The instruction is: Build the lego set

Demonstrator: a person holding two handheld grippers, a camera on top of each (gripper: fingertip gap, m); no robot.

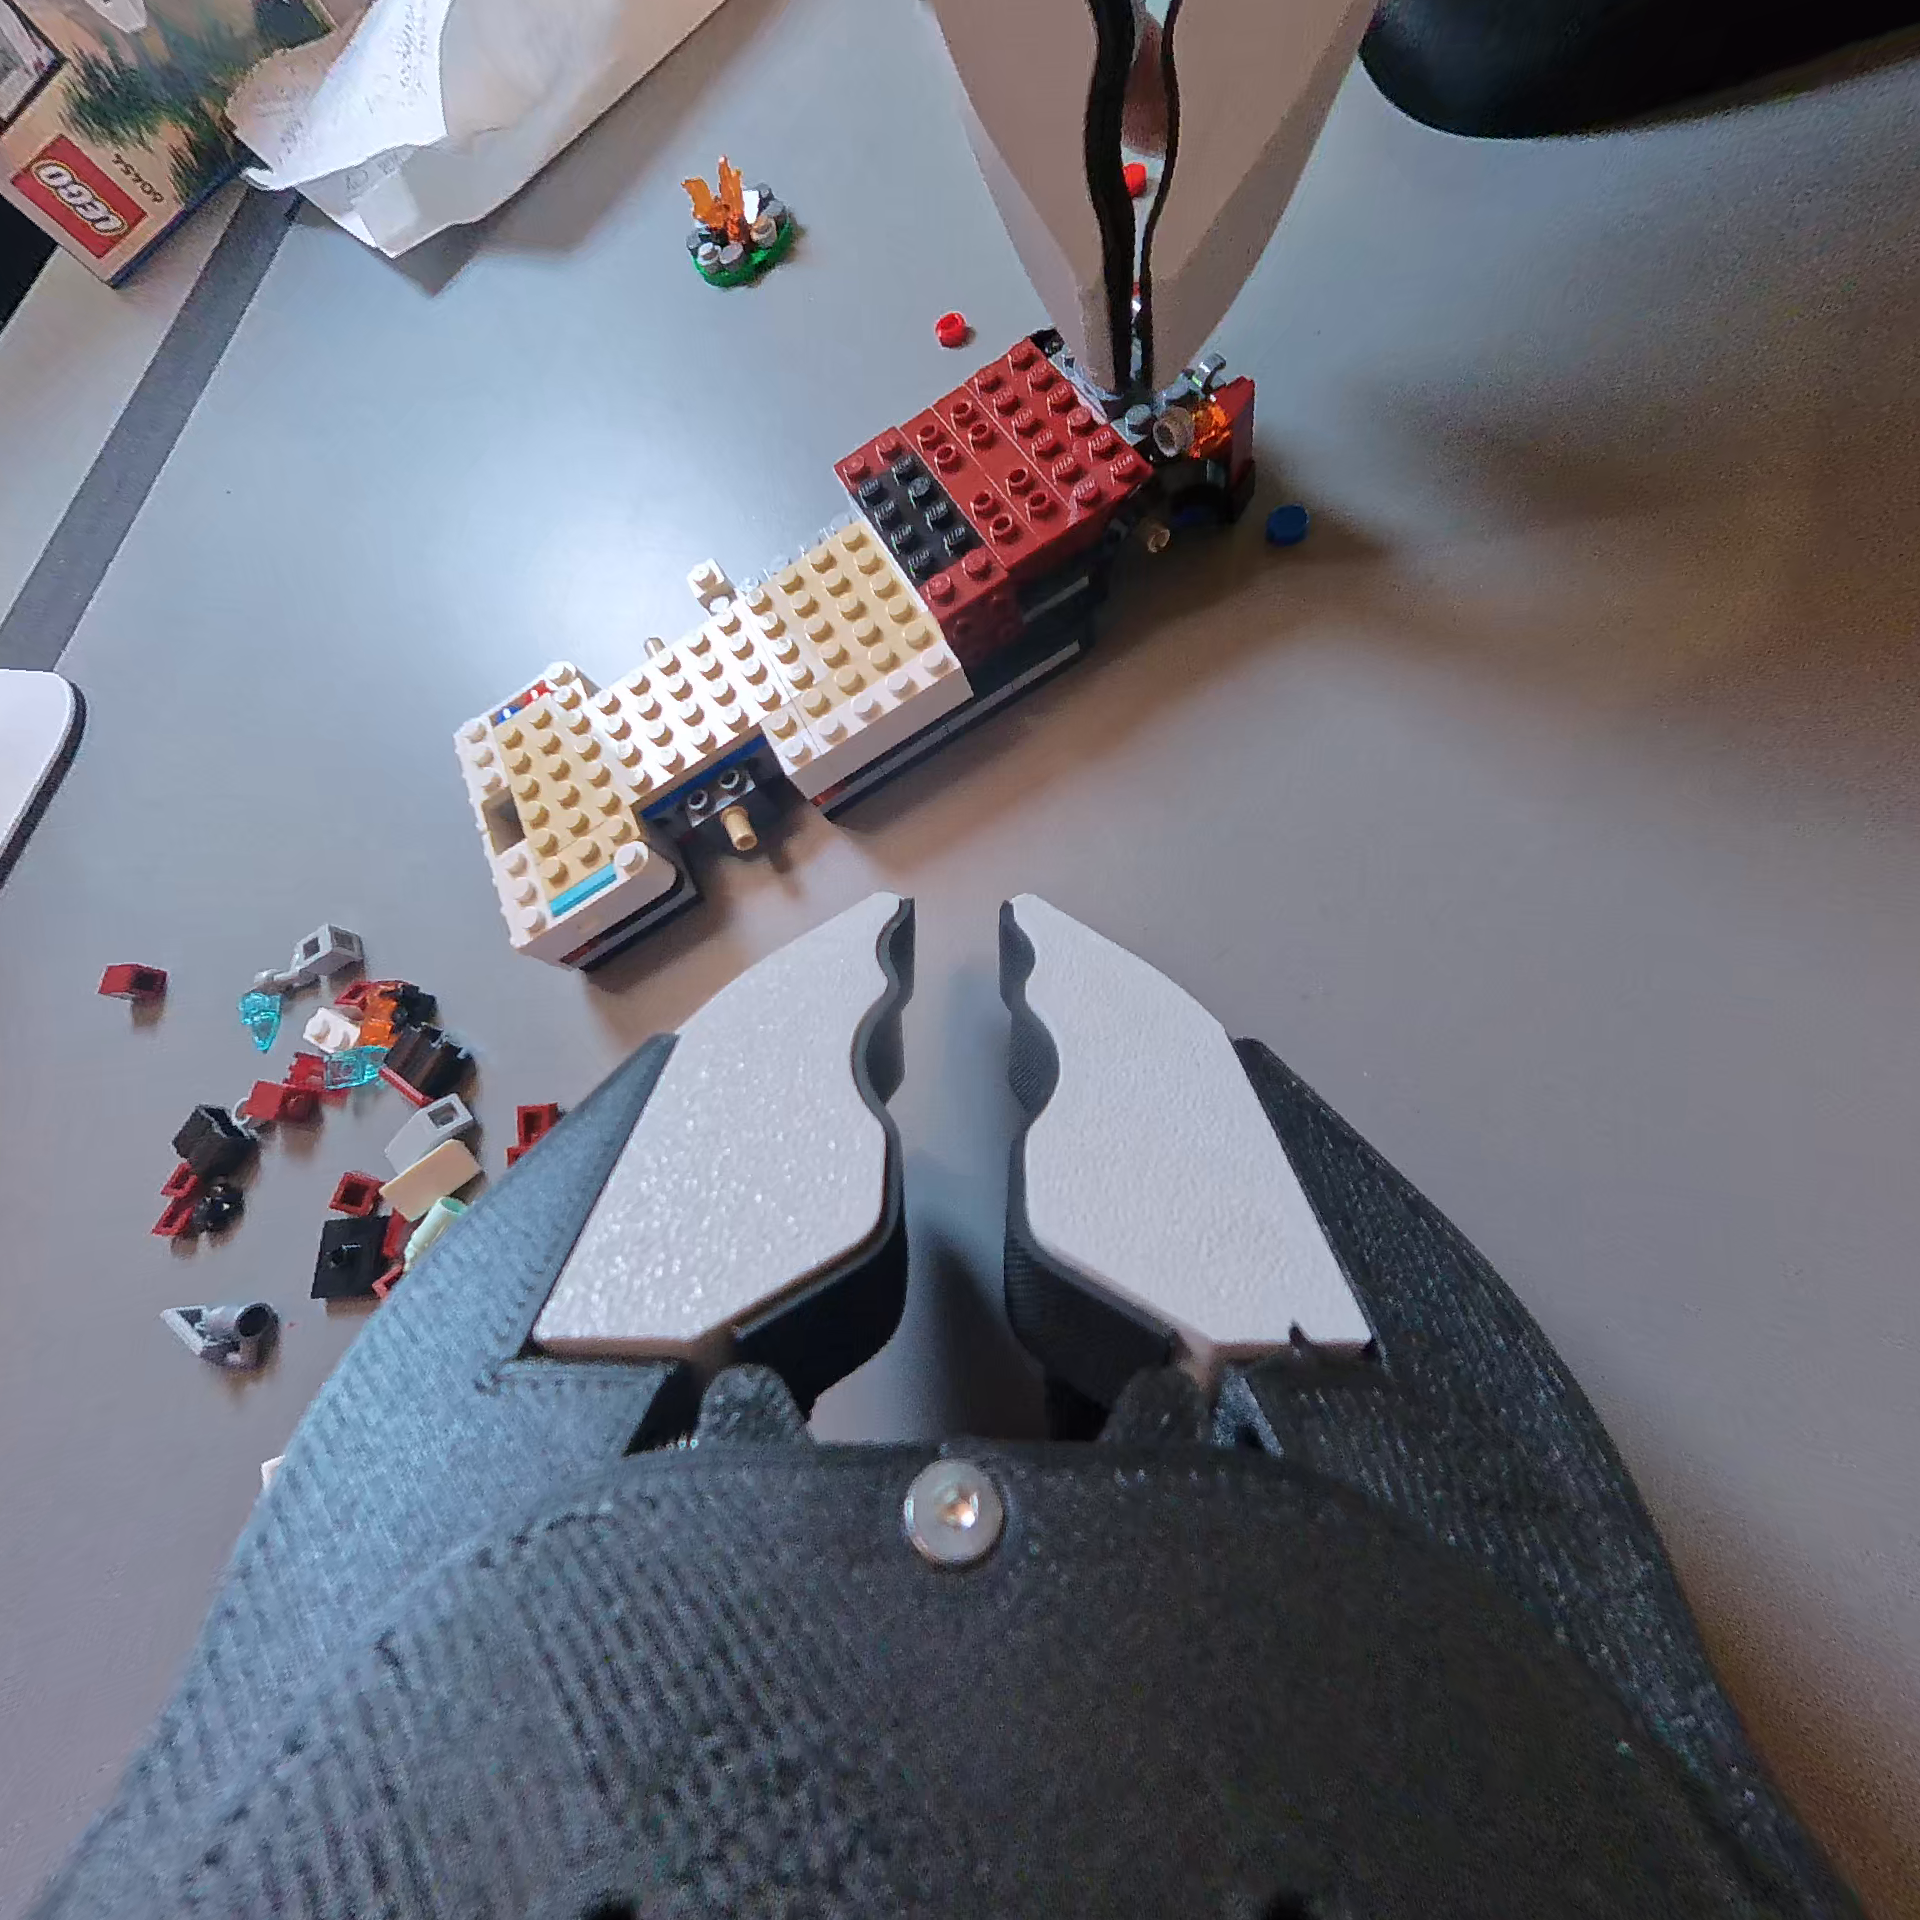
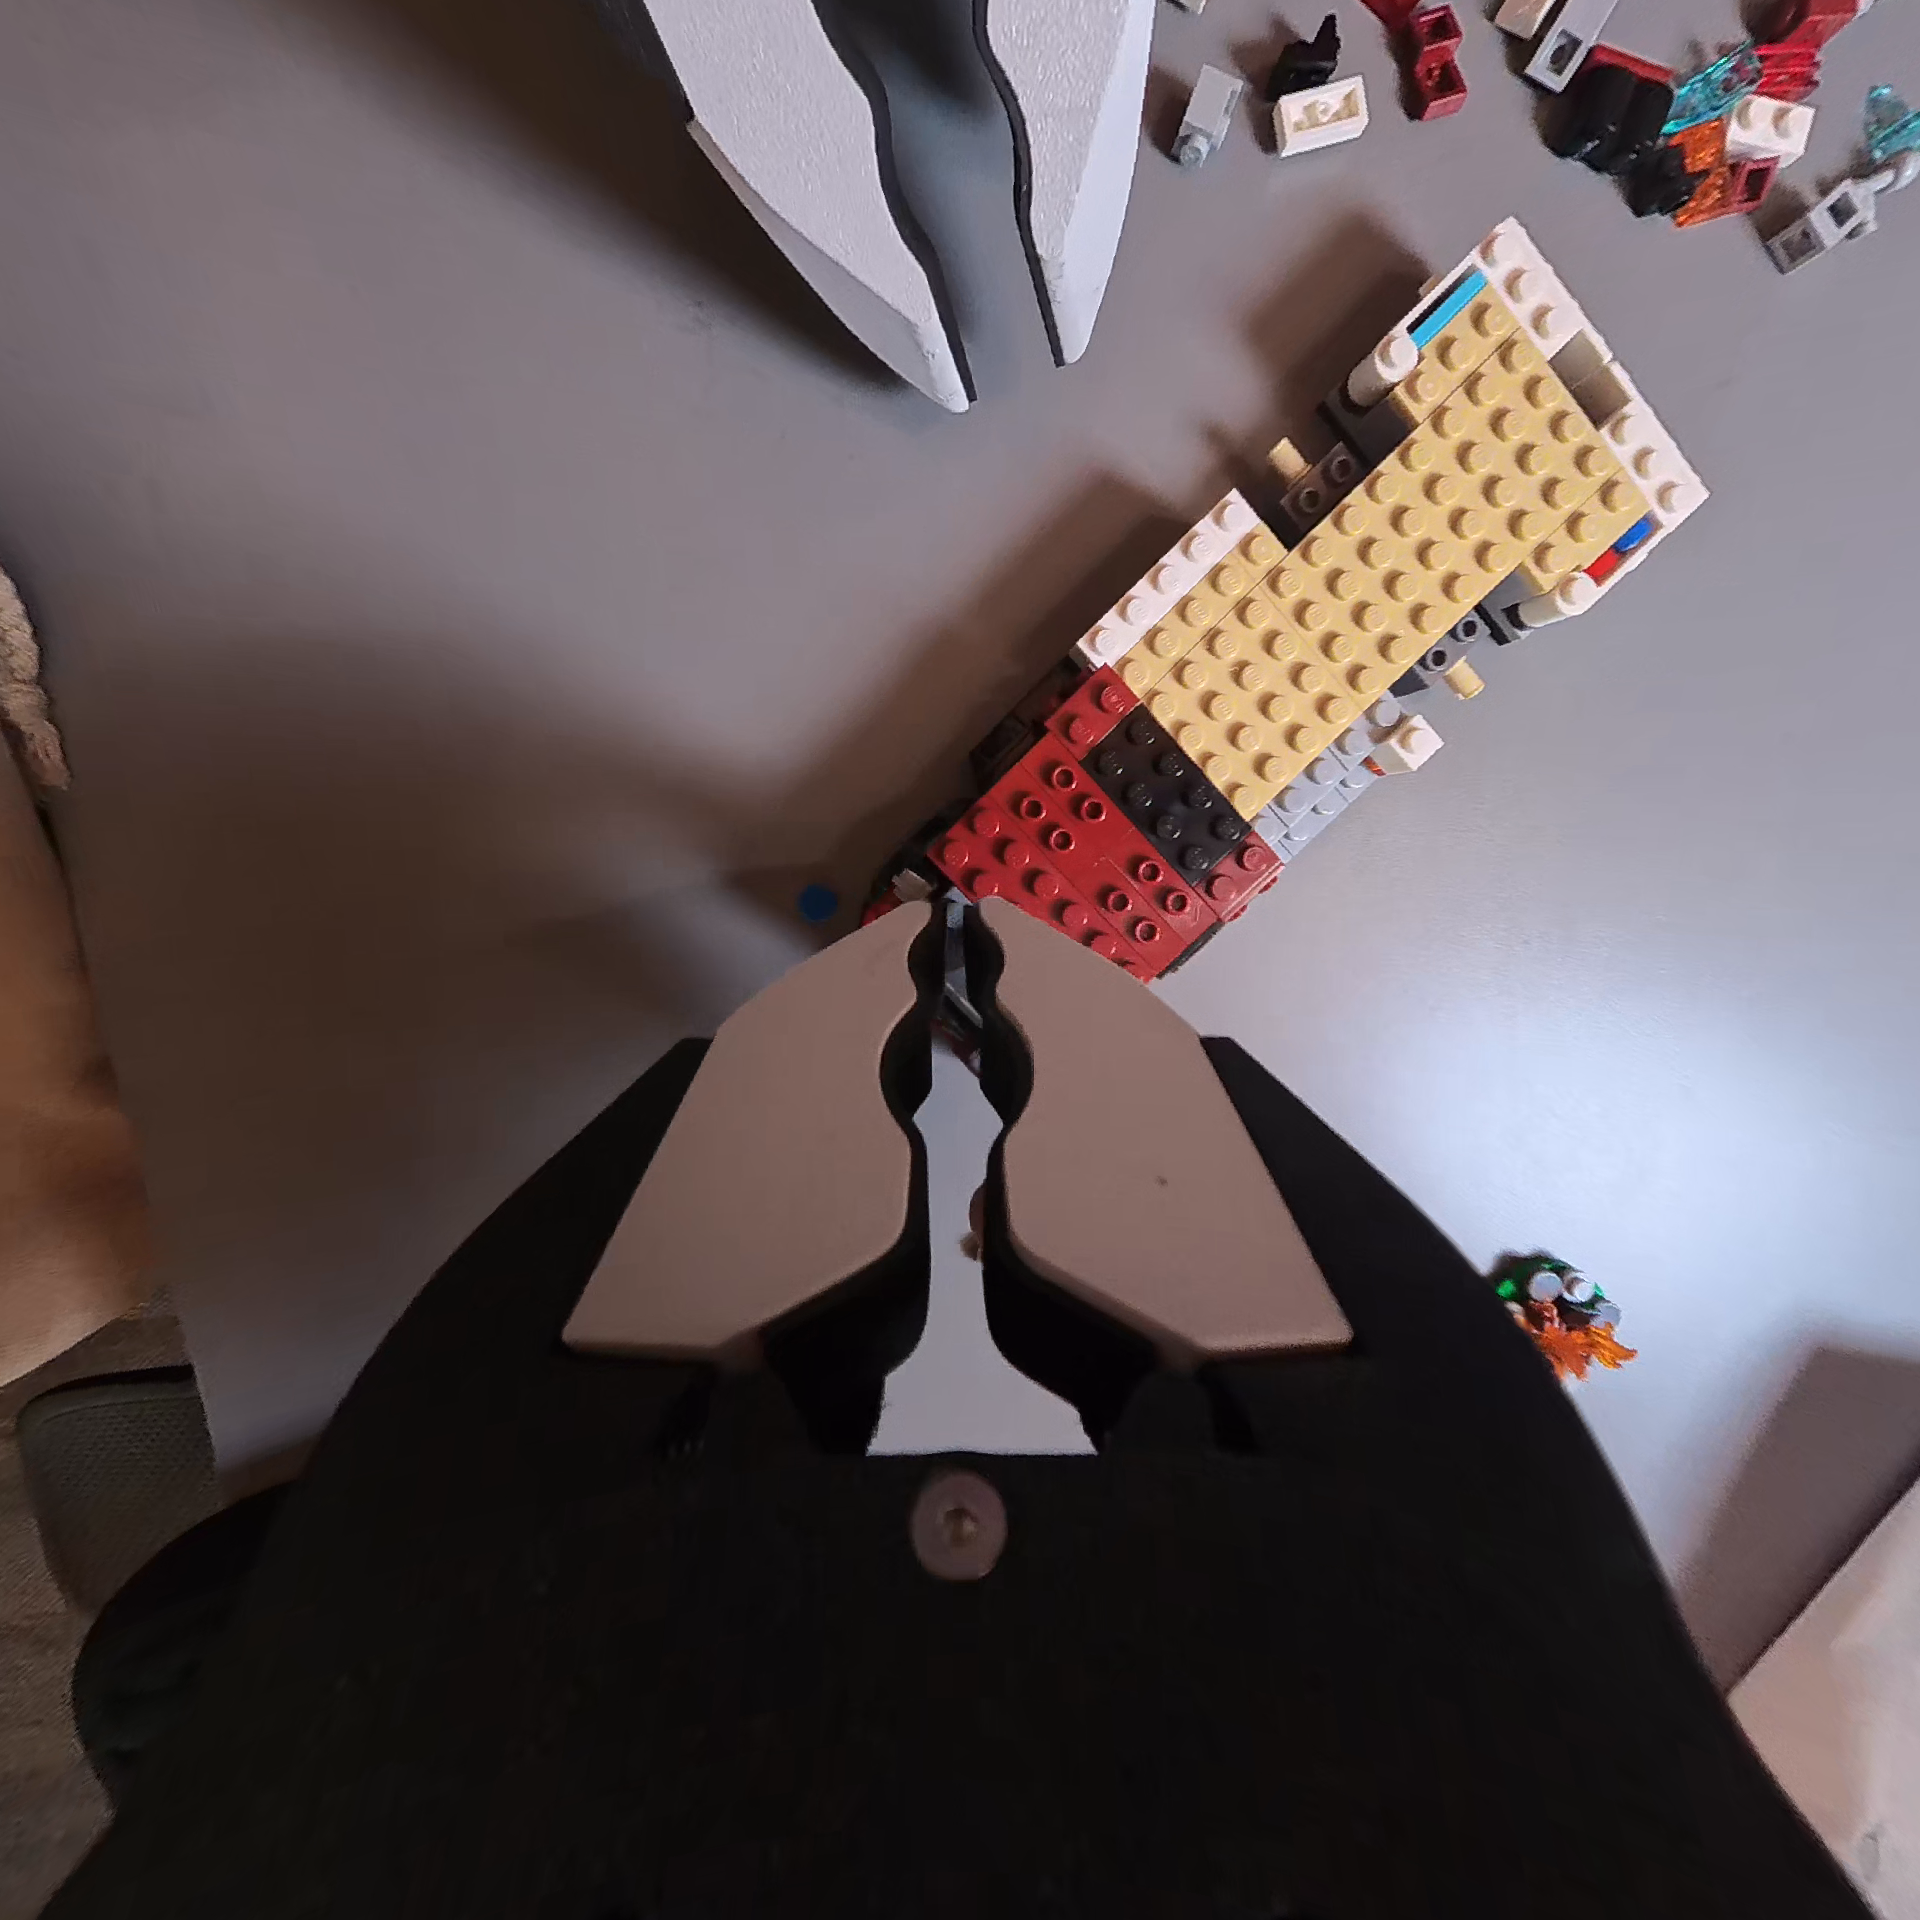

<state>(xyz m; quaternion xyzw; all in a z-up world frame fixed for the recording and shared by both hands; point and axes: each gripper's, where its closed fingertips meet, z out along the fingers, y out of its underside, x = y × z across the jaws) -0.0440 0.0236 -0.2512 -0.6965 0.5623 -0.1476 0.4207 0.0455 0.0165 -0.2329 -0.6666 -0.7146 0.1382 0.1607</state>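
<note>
Red stud [image 1: 951, 328] beside brick model [image 1: 831, 665]

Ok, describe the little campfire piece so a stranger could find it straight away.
Start at the long brick model on the grey table, then look past its middle toward the white paper. The campfire stands alone there: a round green base ringed with grey stones, topped with clear orange flames.

A: Light ok? 
B: Bright, soft daylight-ish on the grey table [image 1: 1455, 935]. Left wrist view crisp; soft shadows right of the brick model [image 1: 831, 644].
A: Right wrist view?
B: Dimmer. Big dark shadow across table's left, gripper body nearly black, no detail. Pale glare on the table at right.
A: Blur, distortion?
B: Wide-angle bending at edges both views; corners soft, loose bricks [image 2: 1704, 114] slightly smeared.
</note>
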